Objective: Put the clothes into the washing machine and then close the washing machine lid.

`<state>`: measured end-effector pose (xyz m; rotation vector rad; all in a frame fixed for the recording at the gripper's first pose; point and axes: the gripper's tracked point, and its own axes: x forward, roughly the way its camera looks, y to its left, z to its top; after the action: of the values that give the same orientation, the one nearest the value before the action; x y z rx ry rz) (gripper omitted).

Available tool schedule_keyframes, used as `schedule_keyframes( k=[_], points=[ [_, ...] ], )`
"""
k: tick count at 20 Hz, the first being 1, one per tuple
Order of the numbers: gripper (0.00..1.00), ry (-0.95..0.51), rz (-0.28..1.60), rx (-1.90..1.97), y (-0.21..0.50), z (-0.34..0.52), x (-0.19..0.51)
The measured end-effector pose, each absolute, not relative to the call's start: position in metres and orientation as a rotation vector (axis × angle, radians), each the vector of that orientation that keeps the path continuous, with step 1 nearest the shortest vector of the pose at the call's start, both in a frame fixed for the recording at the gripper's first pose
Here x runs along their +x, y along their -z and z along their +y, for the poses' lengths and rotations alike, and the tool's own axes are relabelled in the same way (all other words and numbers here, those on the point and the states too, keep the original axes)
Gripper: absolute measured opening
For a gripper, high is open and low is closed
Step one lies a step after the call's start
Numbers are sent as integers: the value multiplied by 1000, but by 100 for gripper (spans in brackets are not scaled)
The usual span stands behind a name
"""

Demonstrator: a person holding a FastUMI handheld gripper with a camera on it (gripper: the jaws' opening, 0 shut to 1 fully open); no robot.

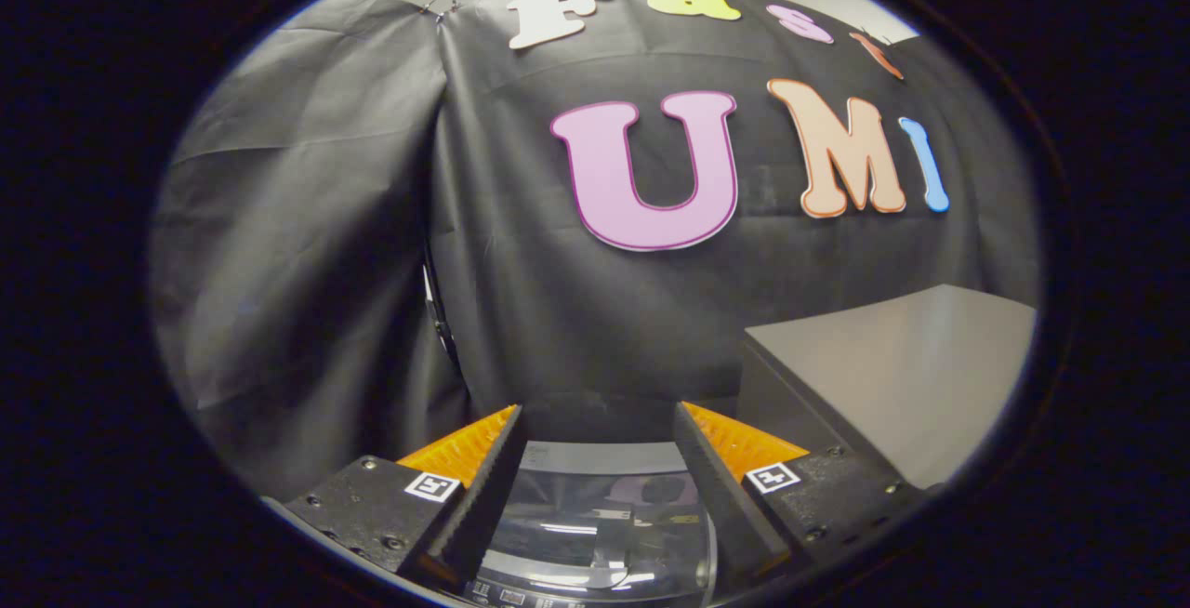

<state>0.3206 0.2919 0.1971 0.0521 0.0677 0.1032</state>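
The claw (600, 459) stands open and empty above the washing machine's glossy lid (595, 534), which appears already shut; no clothes are visible, so loading is probably complete.

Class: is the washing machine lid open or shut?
Shut, apparently: the glossy washing machine lid lies flat below the open hand-held gripper, reflecting the room.

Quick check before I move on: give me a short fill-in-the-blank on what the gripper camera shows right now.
1. The gripper fingers are ____, holding nothing.
2. Below and between the fingers lies the washing machine's glossy ____.
3. The grey box stands to the ____ of the fingers.

Missing words: open; lid; right
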Motion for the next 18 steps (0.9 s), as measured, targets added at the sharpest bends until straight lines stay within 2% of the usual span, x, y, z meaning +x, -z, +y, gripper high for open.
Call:
schedule_keyframes(
  k=[8,14,18],
  points=[
    [96,-62,-72,-5,-263,224,258],
    [96,37,-84,-45,-261,140,199],
    [96,46,-69,-6,-239,97,166]
  ],
)
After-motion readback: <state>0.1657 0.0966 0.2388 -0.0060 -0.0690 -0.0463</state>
